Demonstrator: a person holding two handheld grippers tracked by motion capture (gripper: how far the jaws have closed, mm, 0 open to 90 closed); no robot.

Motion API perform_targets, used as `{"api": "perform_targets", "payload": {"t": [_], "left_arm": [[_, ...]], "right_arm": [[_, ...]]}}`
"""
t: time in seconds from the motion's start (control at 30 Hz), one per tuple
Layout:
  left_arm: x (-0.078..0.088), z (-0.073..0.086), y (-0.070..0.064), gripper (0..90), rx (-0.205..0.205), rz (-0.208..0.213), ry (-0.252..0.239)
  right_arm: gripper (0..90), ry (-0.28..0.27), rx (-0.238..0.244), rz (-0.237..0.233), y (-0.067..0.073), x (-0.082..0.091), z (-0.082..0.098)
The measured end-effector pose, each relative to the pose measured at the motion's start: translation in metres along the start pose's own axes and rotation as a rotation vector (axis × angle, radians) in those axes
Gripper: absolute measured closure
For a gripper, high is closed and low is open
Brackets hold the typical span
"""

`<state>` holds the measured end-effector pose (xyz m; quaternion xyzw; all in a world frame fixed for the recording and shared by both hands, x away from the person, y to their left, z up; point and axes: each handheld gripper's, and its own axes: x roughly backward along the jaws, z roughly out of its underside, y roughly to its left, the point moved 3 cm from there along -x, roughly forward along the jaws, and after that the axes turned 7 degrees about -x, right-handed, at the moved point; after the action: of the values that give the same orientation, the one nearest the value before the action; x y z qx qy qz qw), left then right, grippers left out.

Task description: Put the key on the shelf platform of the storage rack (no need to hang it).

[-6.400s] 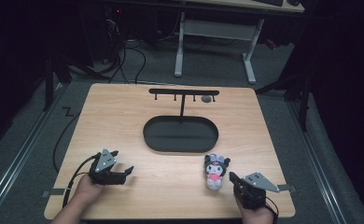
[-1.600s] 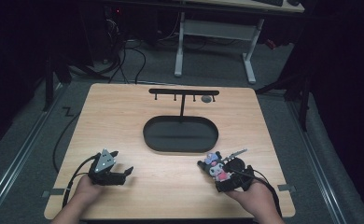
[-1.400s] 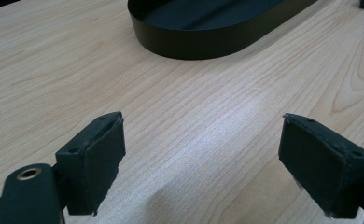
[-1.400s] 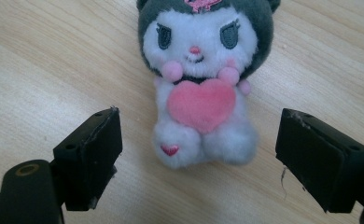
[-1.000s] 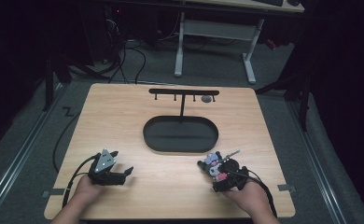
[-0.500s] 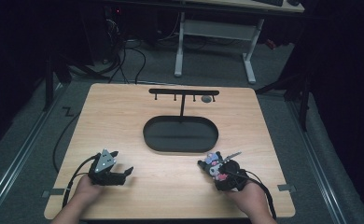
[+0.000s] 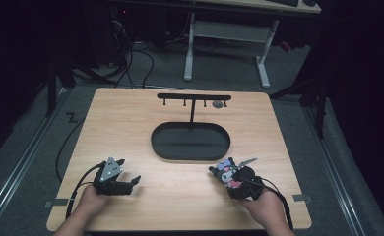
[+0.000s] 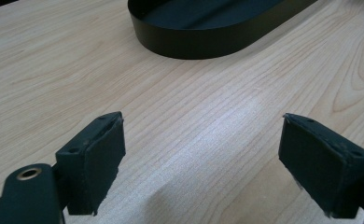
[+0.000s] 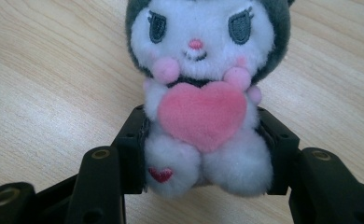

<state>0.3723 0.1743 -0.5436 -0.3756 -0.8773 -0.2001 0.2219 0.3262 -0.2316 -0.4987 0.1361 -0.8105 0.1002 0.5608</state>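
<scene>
Two grippers: right gripper (image 7: pixel 232 178) nearer the toy; left gripper (image 7: pixel 126 181) well apart.
Right jaws: just closed, pinching the plush toy (image 9: pixel 203 98) at its lower body.
Toy axis: upright between them, on the bench (image 7: pixel 131 128).
Left jaws: spread, nothing between.

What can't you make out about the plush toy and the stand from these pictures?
- Plush toy: its ears are cut off by the top edge in the right gripper view; its back is turned away.
- Right tool covers the toy's lower body in the high view.
- Small object on the stand: too small to identify in the high view.
</scene>
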Motion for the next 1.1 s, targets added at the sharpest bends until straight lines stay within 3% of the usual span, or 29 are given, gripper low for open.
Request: {"api": "perform_targets", "payload": {"t": [0.57,1.1], "left_arm": [[0.0,0.0,0.0,15.4,0.0,0.001,0.0],[0.001,0.0,0.0,15.4,-0.001,0.001,-0.003]], "right_arm": [[47.3,-0.062,-0.024,-0.008,-0.002,0.022,-0.019],[47.3,-0.097,-0.031,-0.01,-0.002,0.028,-0.037]]}}
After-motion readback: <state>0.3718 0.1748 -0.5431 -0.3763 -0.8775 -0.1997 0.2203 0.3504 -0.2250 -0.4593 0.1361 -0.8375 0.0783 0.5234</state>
